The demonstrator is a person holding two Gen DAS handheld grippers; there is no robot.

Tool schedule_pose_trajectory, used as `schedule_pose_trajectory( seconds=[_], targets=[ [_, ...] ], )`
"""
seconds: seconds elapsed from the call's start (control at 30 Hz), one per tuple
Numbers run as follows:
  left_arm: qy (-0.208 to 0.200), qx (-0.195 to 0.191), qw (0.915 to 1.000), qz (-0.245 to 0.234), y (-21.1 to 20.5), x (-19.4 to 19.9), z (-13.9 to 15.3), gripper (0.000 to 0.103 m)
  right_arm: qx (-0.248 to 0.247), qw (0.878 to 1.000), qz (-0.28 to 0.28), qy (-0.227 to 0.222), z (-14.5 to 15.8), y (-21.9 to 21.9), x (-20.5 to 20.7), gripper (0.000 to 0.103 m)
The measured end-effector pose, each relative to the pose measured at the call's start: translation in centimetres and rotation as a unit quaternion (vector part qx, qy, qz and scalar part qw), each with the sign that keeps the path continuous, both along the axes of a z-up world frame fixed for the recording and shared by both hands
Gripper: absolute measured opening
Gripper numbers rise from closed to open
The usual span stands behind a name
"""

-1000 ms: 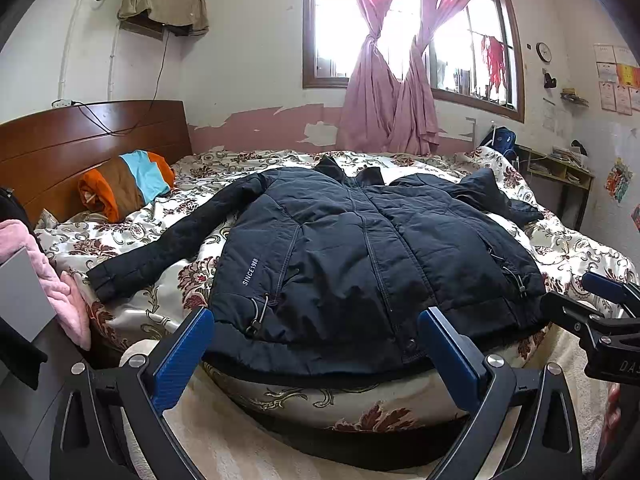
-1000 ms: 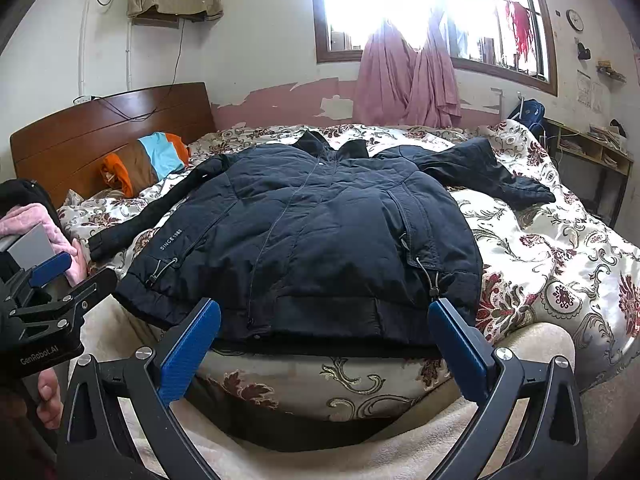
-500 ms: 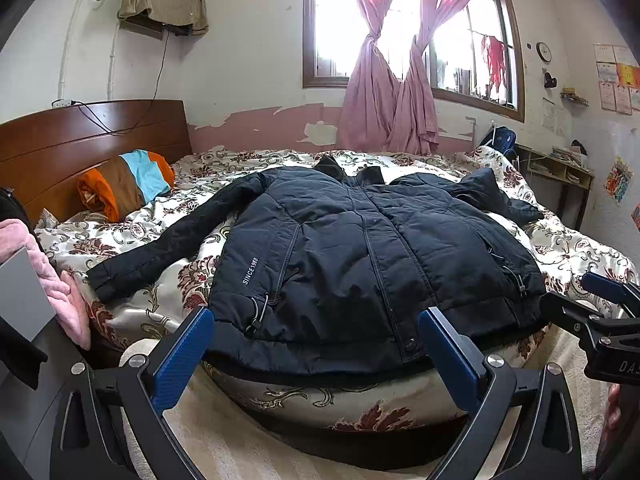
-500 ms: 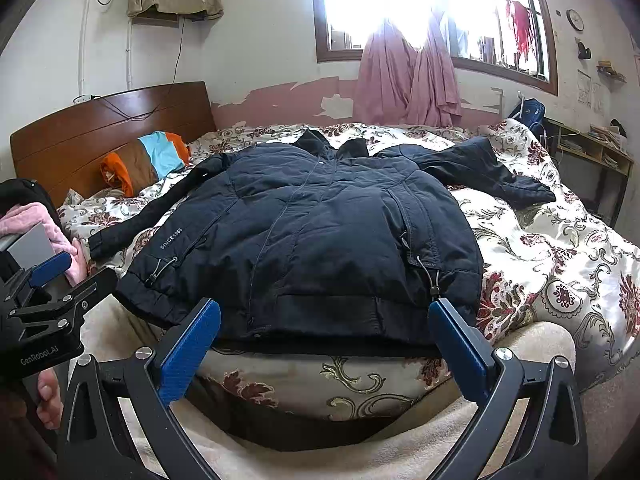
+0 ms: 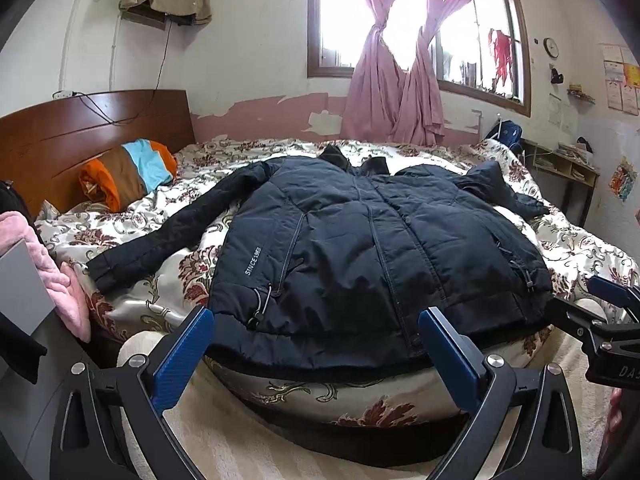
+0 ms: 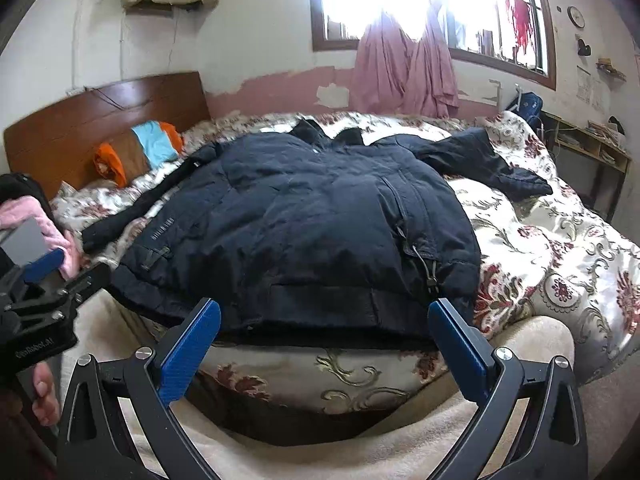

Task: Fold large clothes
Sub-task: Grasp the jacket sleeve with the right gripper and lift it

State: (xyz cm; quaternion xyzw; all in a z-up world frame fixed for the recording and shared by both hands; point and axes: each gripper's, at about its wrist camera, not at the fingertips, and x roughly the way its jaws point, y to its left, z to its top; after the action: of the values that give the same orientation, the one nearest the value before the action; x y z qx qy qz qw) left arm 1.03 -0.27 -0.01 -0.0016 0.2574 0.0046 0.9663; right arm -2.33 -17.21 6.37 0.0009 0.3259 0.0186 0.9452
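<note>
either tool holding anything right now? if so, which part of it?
Nothing held. The left tool and right tool are both open, short of the hem of the dark jacket, which lies flat and face up on the bed.

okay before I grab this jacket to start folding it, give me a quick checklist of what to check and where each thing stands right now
1. Left gripper open and empty: ok, jaws wide apart.
2. Right gripper open and empty: ok, jaws wide apart.
3. Jacket spread flat on the bed, front up: ok.
4. Sleeves clear of the body: ok; the left sleeve lies straight out, the right sleeve angles away.
5. Hem within reach: ok, it lies at the near edge, just ahead of both grippers.
6. Zipper fully closed: cannot tell.
</note>
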Motion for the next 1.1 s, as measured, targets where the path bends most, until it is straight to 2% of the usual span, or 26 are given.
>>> schedule_pose_trajectory(
  seconds=[0.1,0.27,0.53,0.8,0.97,1.1],
  targets=[
    [0.015,0.003,0.9998,0.007,0.3,1.4,-0.3,0.103,-0.025,0.999,-0.014,0.016,-0.2,0.0,1.0,0.102],
    [0.038,0.003,0.9990,0.021,1.0,4.7,-0.3,0.103,-0.056,0.998,-0.035,0.006,0.3,-0.5,2.8,0.102],
    [0.052,0.034,0.9979,0.016,-0.3,11.7,0.6,0.103,-0.062,0.996,-0.071,-0.001,-0.2,-3.8,8.0,0.102],
    [0.051,0.037,0.9980,0.003,-3.5,19.6,1.1,0.103,-0.059,0.993,-0.101,-0.014,-2.0,-7.5,14.3,0.102],
    [0.056,0.032,0.9975,-0.026,-6.4,24.6,0.9,0.103,-0.030,0.991,-0.127,-0.029,-2.8,-11.4,18.2,0.102],
    [0.070,0.024,0.9955,-0.059,-9.1,28.9,0.7,0.103,0.062,0.986,-0.148,-0.033,-3.4,-17.1,21.3,0.102]
  ],
)
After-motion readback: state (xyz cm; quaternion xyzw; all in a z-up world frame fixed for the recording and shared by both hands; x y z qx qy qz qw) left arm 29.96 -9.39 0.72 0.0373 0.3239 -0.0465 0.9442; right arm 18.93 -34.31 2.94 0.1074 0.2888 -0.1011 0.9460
